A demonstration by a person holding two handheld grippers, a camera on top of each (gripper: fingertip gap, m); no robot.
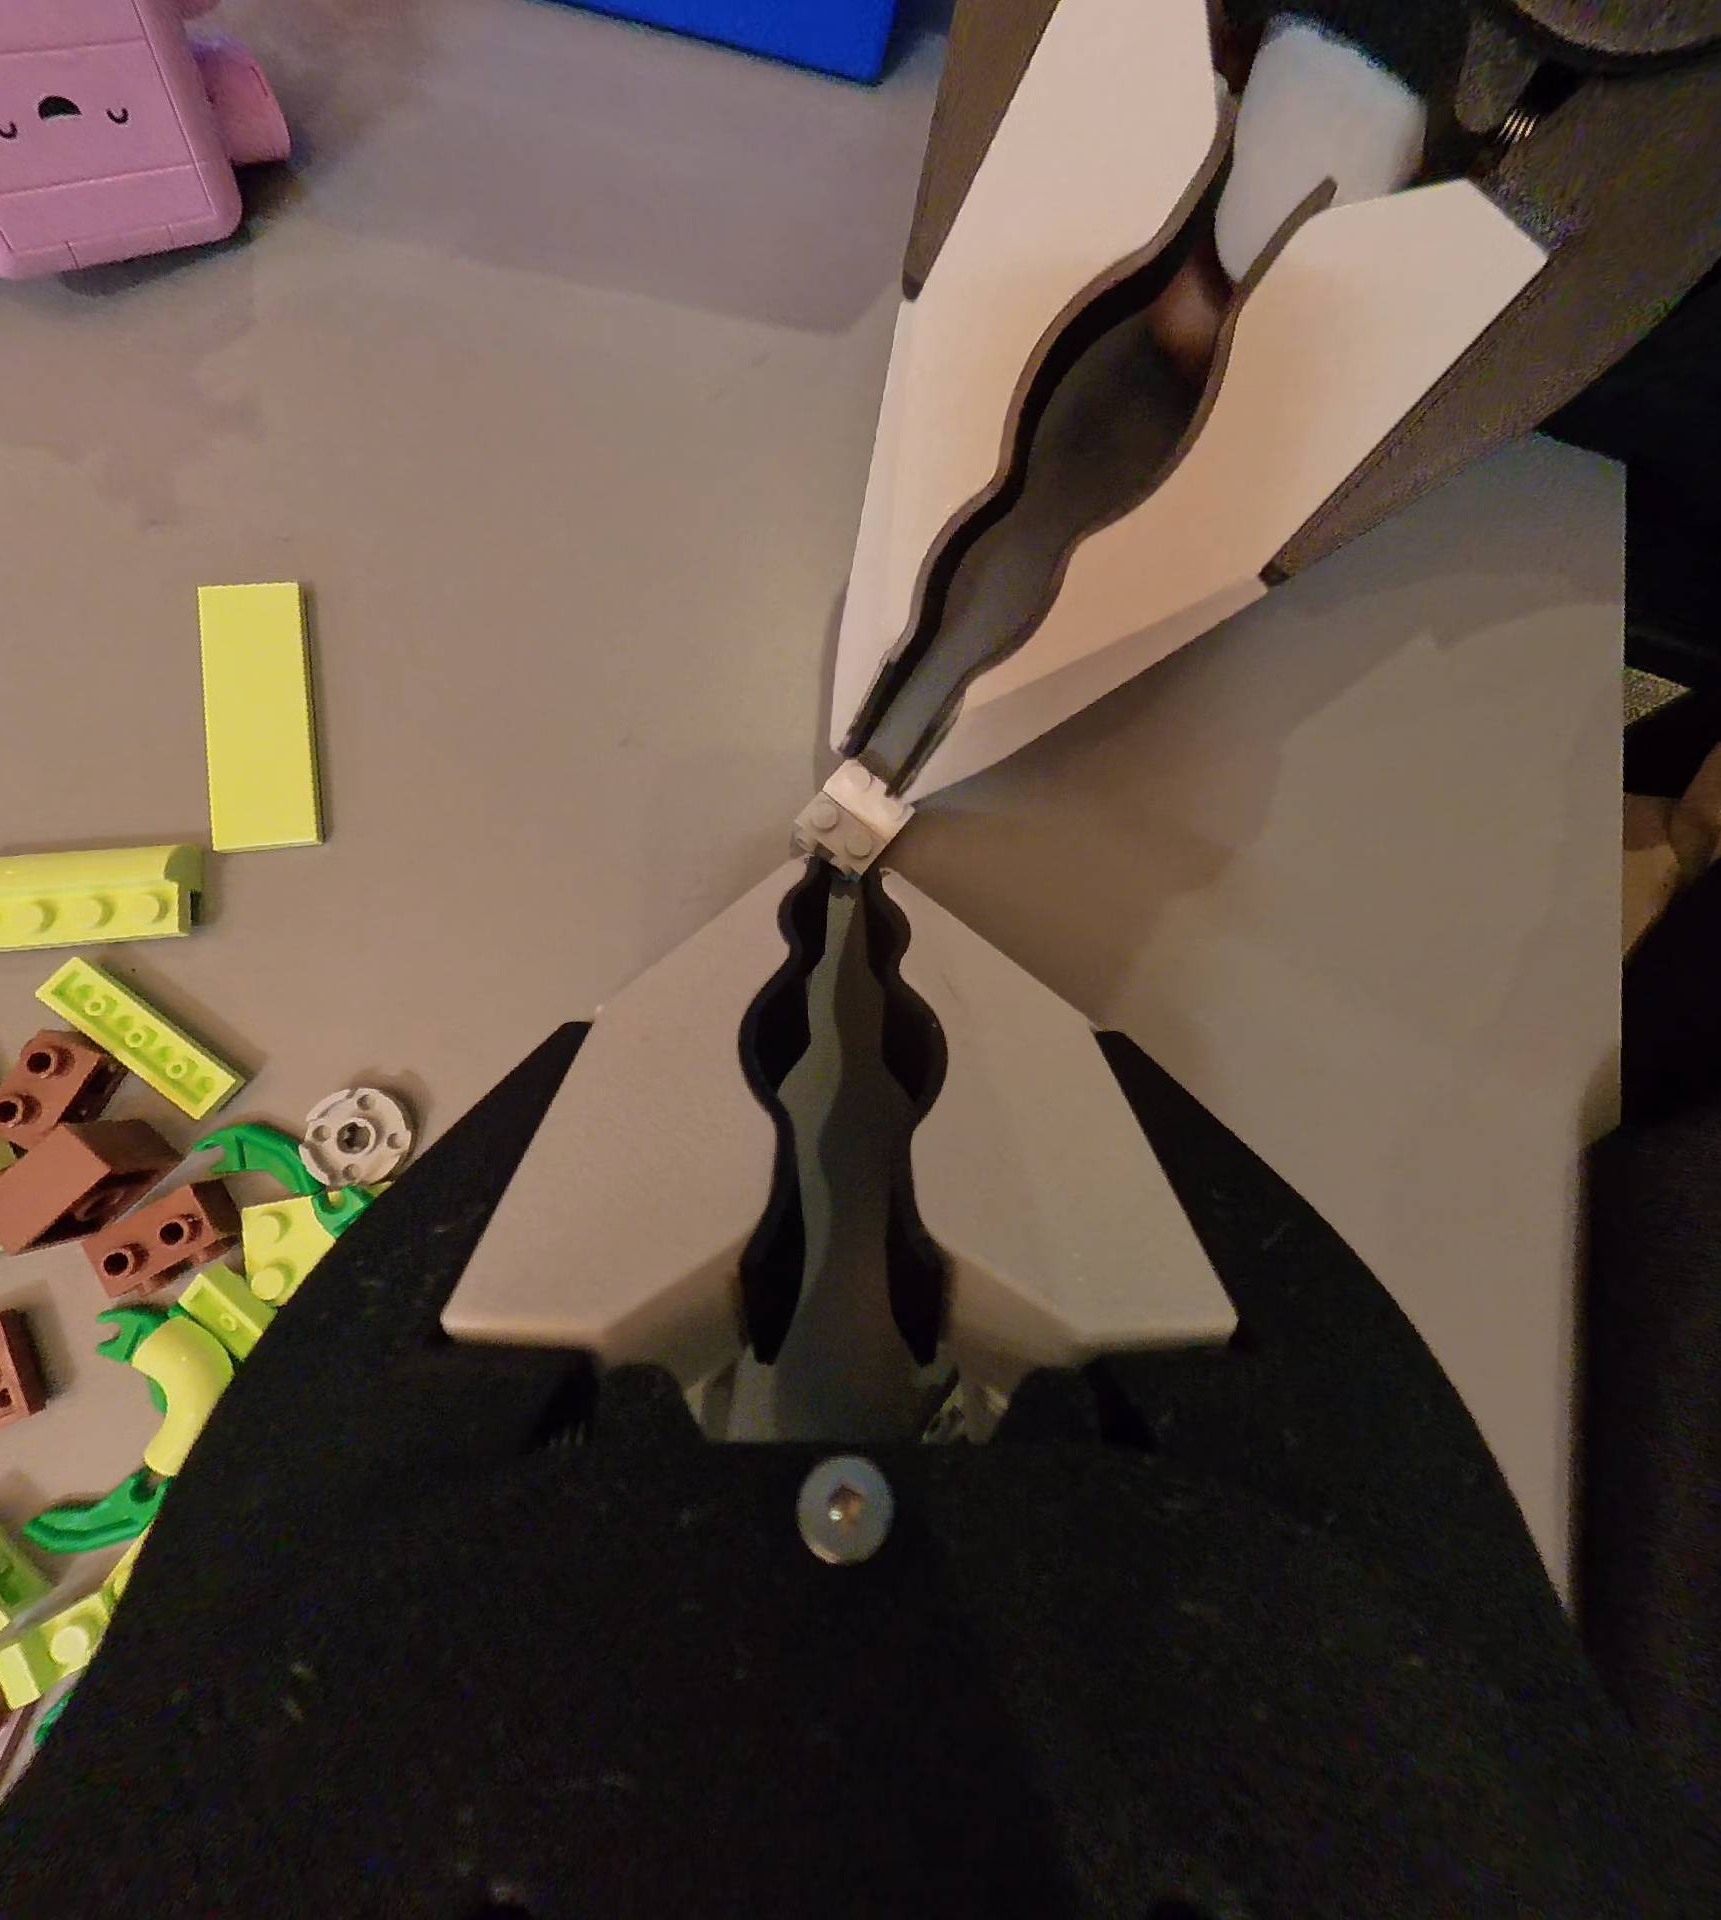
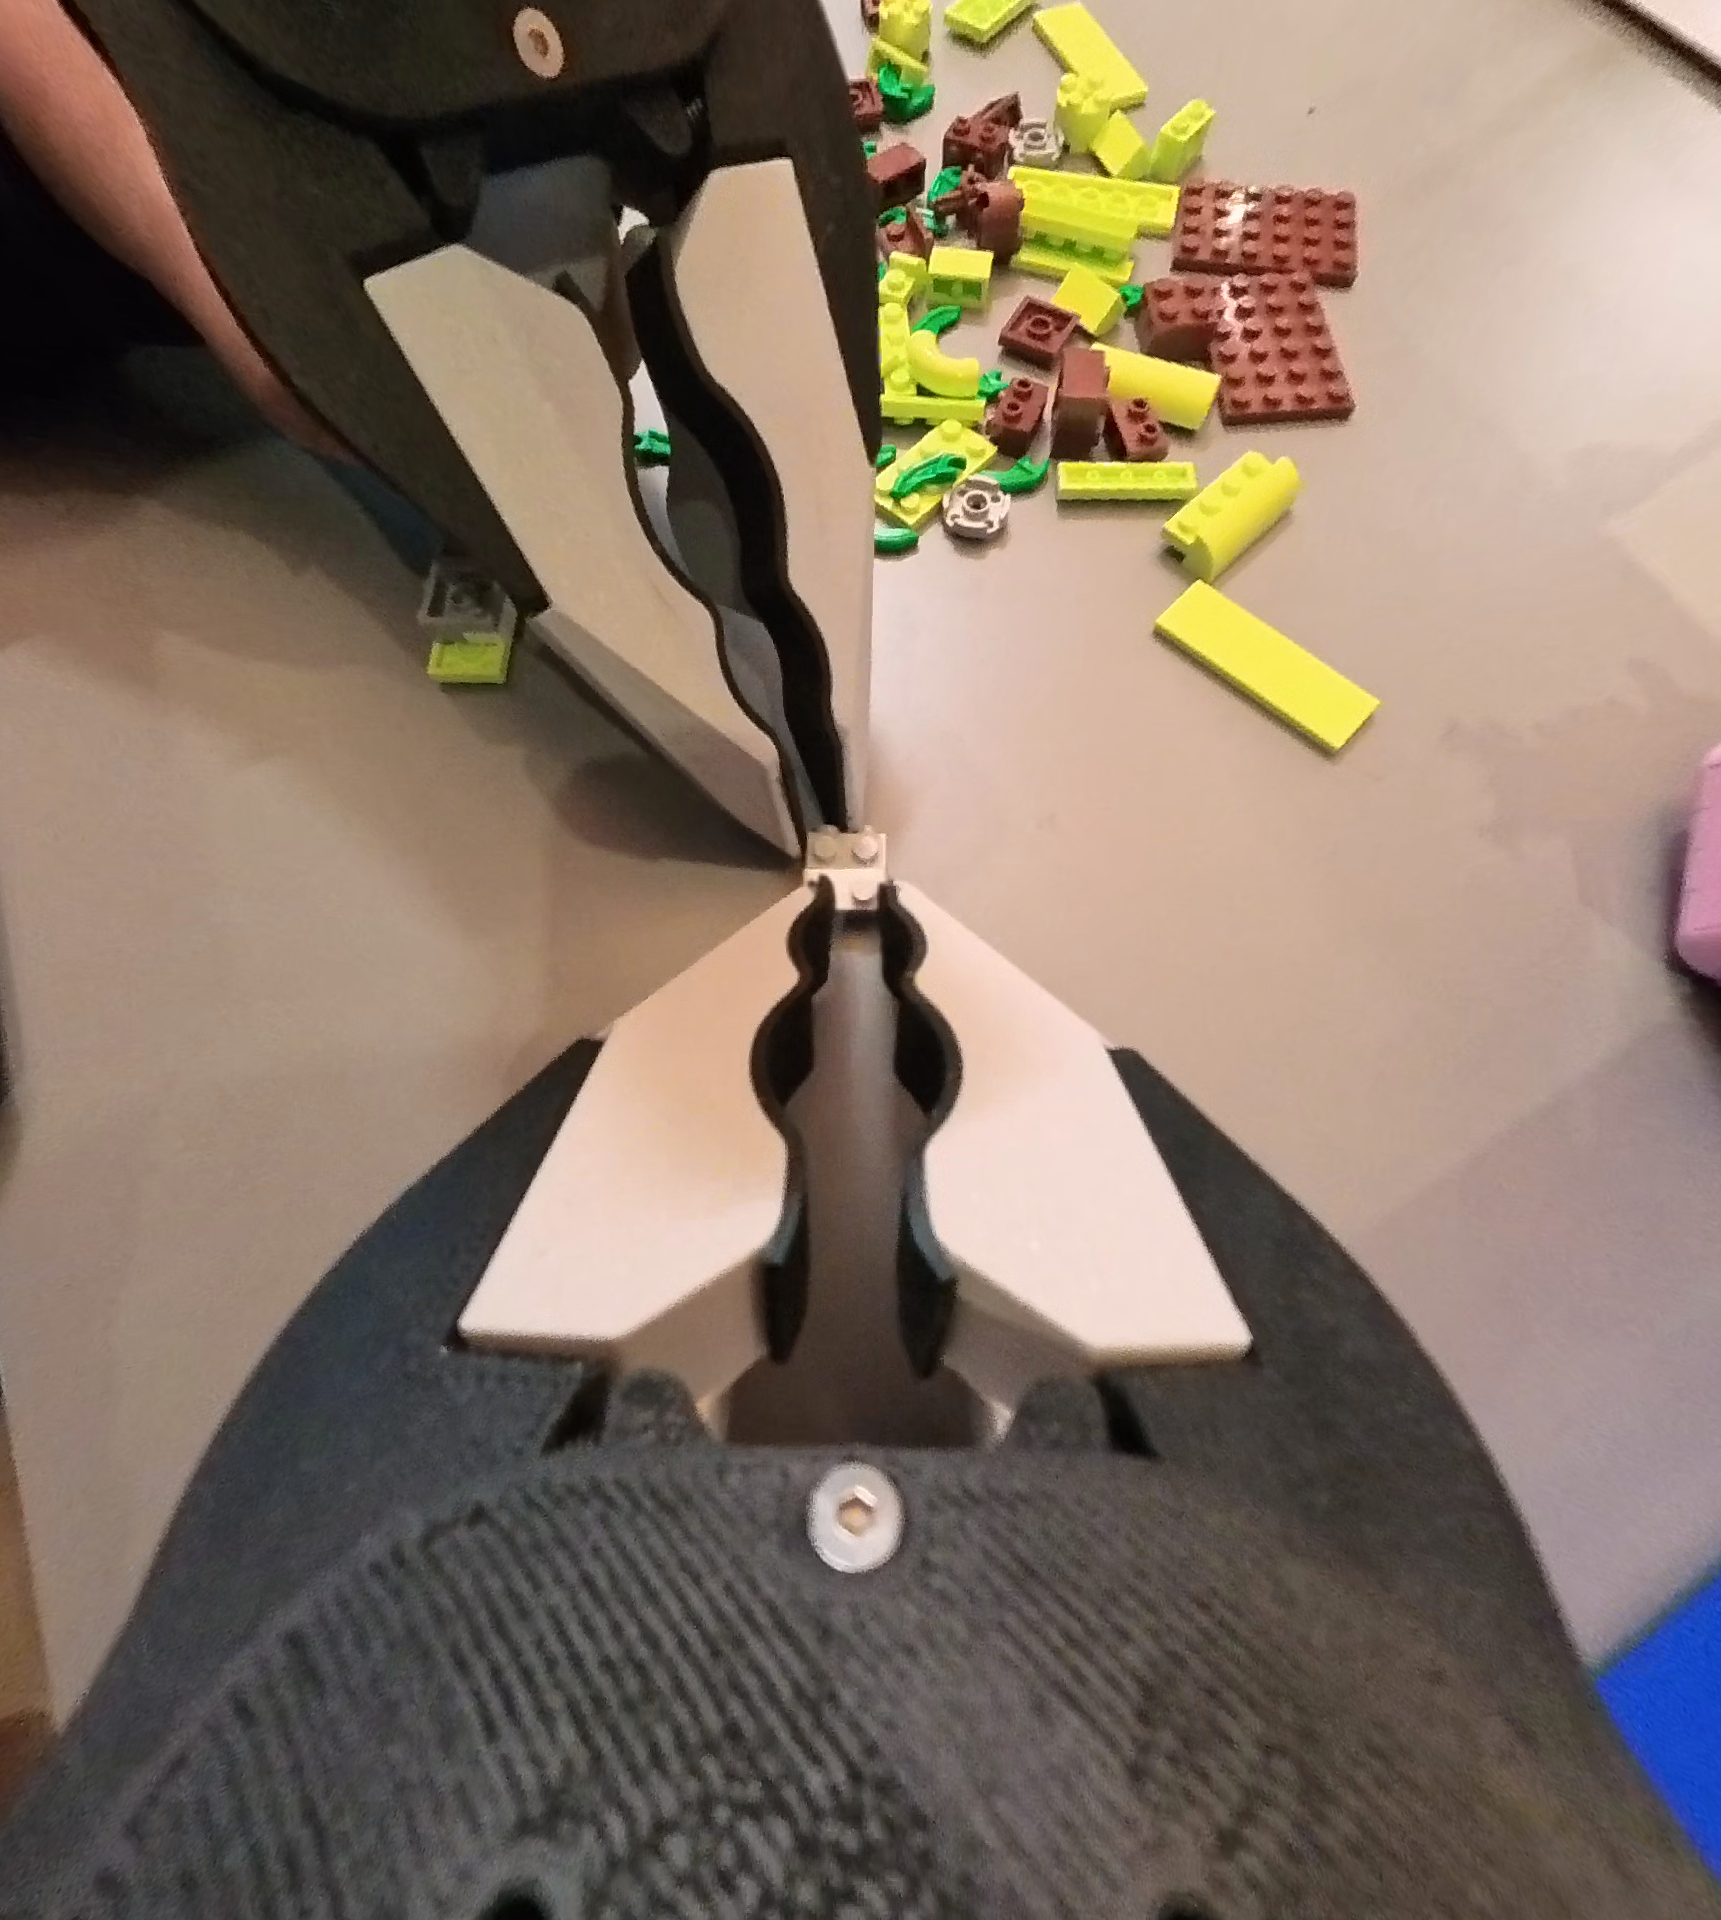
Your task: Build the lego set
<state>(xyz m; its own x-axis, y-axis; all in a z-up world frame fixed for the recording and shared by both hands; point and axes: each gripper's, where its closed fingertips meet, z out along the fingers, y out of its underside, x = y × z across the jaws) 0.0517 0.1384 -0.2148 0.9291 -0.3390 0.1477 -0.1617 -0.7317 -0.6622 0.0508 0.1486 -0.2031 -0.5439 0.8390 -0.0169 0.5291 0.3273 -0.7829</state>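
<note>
Currently both grippers meet tip to tip above the grey tabletop (image 1: 523, 416). Left gripper (image 1: 840, 878) is clenched on a small light-grey studded plastic brick (image 1: 835, 840); right gripper (image 2: 851, 909) pinches a second small grey brick (image 2: 858, 896), the two pieces touching. Loose lime-green, brown and green bricks (image 2: 1095, 312) lie well apart, with a pink block figure (image 1: 71, 125) beyond.

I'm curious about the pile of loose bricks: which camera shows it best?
The right wrist view. There the brick pile lies almost whole beyond the grippers, brown plates included, though the left gripper covers its near edge. The left wrist view catches only part of the pile at its left edge, partly behind the gripper's black body.
</note>
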